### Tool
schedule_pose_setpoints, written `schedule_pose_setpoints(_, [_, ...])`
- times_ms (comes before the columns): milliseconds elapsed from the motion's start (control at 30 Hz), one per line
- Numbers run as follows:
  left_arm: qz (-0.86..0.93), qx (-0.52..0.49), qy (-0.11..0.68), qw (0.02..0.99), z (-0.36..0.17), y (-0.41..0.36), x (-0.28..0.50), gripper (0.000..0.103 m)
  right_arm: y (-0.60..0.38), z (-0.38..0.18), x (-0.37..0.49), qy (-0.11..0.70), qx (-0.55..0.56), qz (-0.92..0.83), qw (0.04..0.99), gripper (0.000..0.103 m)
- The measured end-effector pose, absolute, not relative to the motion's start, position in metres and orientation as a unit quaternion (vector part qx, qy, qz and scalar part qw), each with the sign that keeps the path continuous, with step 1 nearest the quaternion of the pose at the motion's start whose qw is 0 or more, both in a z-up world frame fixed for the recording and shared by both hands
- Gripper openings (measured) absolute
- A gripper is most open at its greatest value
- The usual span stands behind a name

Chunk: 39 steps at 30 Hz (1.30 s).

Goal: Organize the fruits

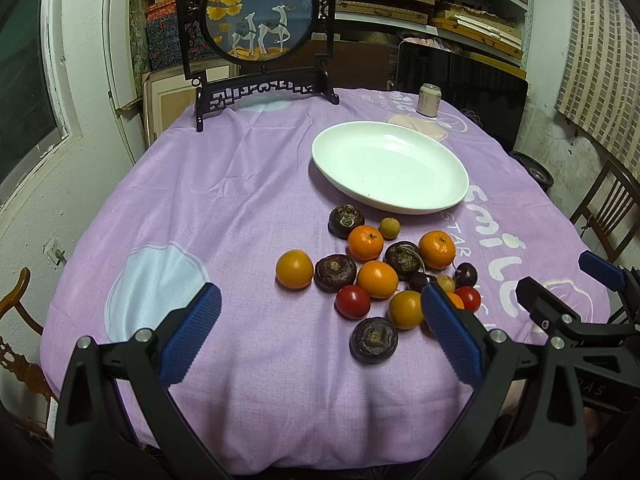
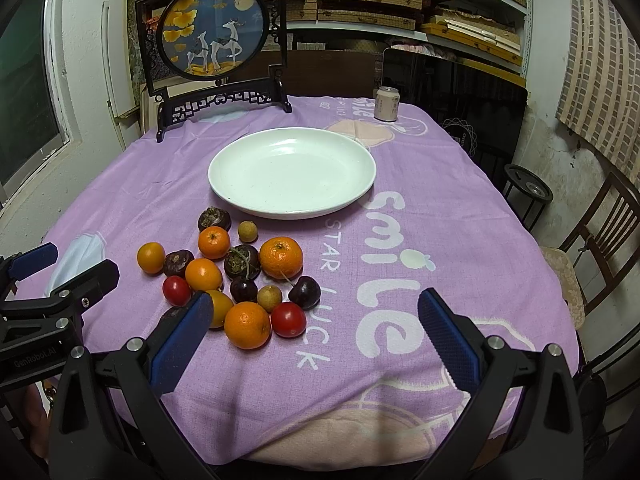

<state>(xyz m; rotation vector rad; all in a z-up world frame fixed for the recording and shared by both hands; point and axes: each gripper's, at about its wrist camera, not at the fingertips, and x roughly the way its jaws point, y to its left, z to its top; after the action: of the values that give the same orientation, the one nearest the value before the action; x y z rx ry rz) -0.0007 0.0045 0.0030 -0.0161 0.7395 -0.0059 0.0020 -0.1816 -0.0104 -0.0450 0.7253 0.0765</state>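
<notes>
A pile of small fruits lies on the purple tablecloth: oranges [image 1: 365,242] [image 2: 247,325], red tomatoes [image 1: 352,301] [image 2: 288,319], dark water chestnuts [image 1: 373,339] [image 2: 214,219], dark cherries [image 2: 304,292] and tan longans [image 1: 389,227] [image 2: 247,231]. An empty white plate [image 1: 390,167] [image 2: 292,171] sits just behind the pile. My left gripper [image 1: 320,308] is open and empty, hovering in front of the pile. My right gripper [image 2: 314,316] is open and empty, to the right of the left one; the pile lies by its left finger [image 2: 182,344].
A black-framed round deer screen [image 1: 256,8] [image 2: 212,26] stands at the table's back left. A drink can [image 1: 429,99] [image 2: 387,103] stands at the back right. Wooden chairs [image 2: 600,248] stand beside the table, with shelves of boxes behind.
</notes>
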Motion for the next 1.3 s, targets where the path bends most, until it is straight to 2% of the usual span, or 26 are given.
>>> schedule_pose_setpoints(567, [-0.002,-0.008,0.363,0.932,0.003,0.005,0.0,0.101,-0.181,-0.011,0.003,0.356,-0.021,0.038,0.934,0.102])
schedule_pose_setpoints(1000, [-0.004,-0.009,0.373,0.928,-0.023,-0.002,0.0,0.101,-0.172,-0.024,0.006,0.366,-0.032,0.04,0.929,0.102])
schedule_pose_setpoints(1133, [0.02,-0.008,0.383,0.924,-0.031,0.015,0.001,0.101,-0.176,-0.039,0.012,0.381,-0.039,0.047,0.923,0.102])
schedule_pose_setpoints(1300, [0.084,-0.036,0.412,0.907,-0.055,0.064,-0.004,0.101,-0.175,-0.058,0.003,0.393,-0.028,0.153,0.906,0.102])
